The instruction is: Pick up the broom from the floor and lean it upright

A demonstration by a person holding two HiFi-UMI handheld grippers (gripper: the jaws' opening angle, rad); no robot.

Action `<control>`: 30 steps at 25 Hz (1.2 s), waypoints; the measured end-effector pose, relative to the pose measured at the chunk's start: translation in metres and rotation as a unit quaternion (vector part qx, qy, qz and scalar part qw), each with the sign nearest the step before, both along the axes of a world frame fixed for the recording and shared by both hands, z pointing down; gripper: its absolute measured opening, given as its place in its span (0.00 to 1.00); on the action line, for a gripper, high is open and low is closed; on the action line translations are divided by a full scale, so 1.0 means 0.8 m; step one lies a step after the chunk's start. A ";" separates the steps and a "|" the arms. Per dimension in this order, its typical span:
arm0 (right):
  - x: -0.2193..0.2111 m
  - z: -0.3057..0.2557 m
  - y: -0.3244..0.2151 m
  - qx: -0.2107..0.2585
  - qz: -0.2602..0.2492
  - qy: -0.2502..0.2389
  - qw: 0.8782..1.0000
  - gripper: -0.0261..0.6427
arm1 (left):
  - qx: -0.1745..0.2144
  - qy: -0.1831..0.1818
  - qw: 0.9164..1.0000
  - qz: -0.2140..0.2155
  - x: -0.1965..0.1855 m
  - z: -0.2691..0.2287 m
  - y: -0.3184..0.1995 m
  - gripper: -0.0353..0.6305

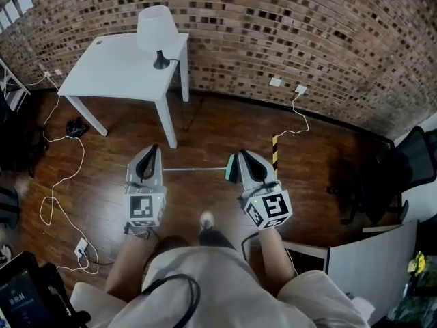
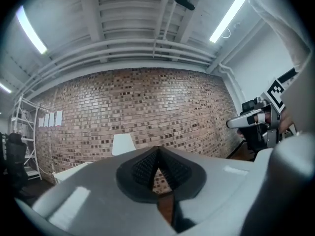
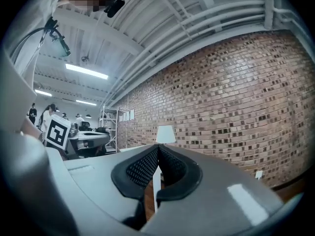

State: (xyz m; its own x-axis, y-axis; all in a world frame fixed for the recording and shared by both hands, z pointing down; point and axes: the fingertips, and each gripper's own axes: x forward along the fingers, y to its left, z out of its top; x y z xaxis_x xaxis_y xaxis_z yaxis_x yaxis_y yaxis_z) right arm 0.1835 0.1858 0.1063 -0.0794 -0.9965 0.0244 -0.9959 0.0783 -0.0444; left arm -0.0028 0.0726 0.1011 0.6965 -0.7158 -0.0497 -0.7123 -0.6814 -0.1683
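Observation:
The broom lies flat on the wooden floor in the head view. Its thin silver handle (image 1: 194, 169) runs left to right between my two grippers, and a teal head (image 1: 231, 167) shows beside the right one. Both of its ends are hidden behind the grippers. My left gripper (image 1: 153, 147) and right gripper (image 1: 244, 152) are held level above the floor, pointing at the brick wall. In the left gripper view the left gripper (image 2: 157, 149) has its pads together with nothing between them. The right gripper (image 3: 158, 146) looks the same in its own view. Neither touches the broom.
A white table (image 1: 130, 74) with a white lamp (image 1: 155, 29) stands against the brick wall at the far left. White cables (image 1: 61, 176) and a power strip (image 1: 80, 248) lie on the left floor. A yellow-black striped stick (image 1: 275, 149) is right of the broom, and a black office chair (image 1: 396, 176) and a white panel (image 1: 369, 258) stand at the right.

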 end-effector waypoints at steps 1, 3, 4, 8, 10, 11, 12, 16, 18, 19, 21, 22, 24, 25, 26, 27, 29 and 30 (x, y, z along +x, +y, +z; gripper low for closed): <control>0.008 -0.003 -0.014 0.002 -0.005 0.001 1.000 0.06 | 0.002 0.002 1.000 -0.003 0.008 -0.006 -0.012 0.06; 0.019 -0.007 -0.038 0.003 -0.012 0.005 1.000 0.06 | 0.004 0.004 1.000 -0.007 0.019 -0.012 -0.036 0.06; 0.023 -0.007 -0.048 0.002 -0.014 0.005 1.000 0.06 | 0.004 0.002 1.000 -0.008 0.023 -0.012 -0.047 0.06; 0.039 0.003 -0.087 -0.005 -0.009 -0.004 1.000 0.06 | -0.005 -0.006 1.000 -0.010 0.027 0.000 -0.091 0.06; 0.044 0.009 -0.103 -0.011 -0.008 -0.006 1.000 0.06 | -0.015 -0.012 1.000 -0.013 0.024 0.014 -0.110 0.06; 0.045 0.011 -0.110 -0.014 -0.010 -0.006 1.000 0.06 | -0.019 -0.013 1.000 -0.014 0.022 0.020 -0.119 0.06; 0.045 0.013 -0.117 -0.016 -0.013 -0.005 1.000 0.06 | -0.023 -0.014 1.000 -0.015 0.021 0.025 -0.128 0.06; 0.043 0.028 -0.150 -0.024 -0.024 0.001 0.999 0.06 | -0.034 -0.023 0.999 -0.015 0.012 0.045 -0.162 0.06; 0.043 0.042 -0.170 -0.030 -0.030 0.009 0.999 0.06 | -0.041 -0.022 0.999 -0.018 0.004 0.058 -0.182 0.06; 0.043 0.052 -0.180 -0.035 -0.035 0.013 0.999 0.06 | -0.045 -0.018 0.999 -0.023 -0.001 0.064 -0.193 0.06; 0.040 0.078 -0.201 -0.048 -0.051 0.023 0.997 0.06 | -0.055 -0.010 0.998 -0.036 -0.015 0.078 -0.215 0.06; 0.038 0.094 -0.212 -0.056 -0.062 0.027 0.996 0.06 | -0.057 -0.009 0.997 -0.042 -0.023 0.087 -0.226 0.06; 0.031 0.129 -0.235 -0.070 -0.090 0.034 0.993 0.06 | -0.058 -0.010 0.997 -0.053 -0.038 0.108 -0.246 0.06; 0.025 0.149 -0.248 -0.077 -0.105 0.039 0.991 0.06 | -0.059 -0.010 0.996 -0.060 -0.048 0.123 -0.257 0.06; 0.019 0.172 -0.263 -0.083 -0.122 0.045 0.988 0.06 | -0.063 -0.009 0.996 -0.068 -0.059 0.141 -0.268 0.06; 0.011 0.198 -0.278 -0.091 -0.139 0.051 0.985 0.06 | -0.068 -0.010 0.995 -0.078 -0.071 0.162 -0.279 0.06; -0.010 0.261 -0.313 -0.107 -0.169 0.060 0.978 0.06 | -0.080 -0.014 0.992 -0.100 -0.102 0.214 -0.297 0.06; -0.023 0.298 -0.332 -0.115 -0.182 0.063 0.975 0.06 | -0.083 -0.020 0.990 -0.110 -0.119 0.243 -0.306 0.06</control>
State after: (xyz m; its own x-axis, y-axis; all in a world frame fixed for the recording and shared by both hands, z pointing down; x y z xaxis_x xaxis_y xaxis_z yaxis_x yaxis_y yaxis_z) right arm 0.1648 -0.0799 0.3448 -0.4080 -0.8703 0.2760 -0.9031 0.4291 0.0179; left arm -0.0980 -0.1722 0.2955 0.5215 -0.8467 0.1058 -0.8419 -0.5307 -0.0972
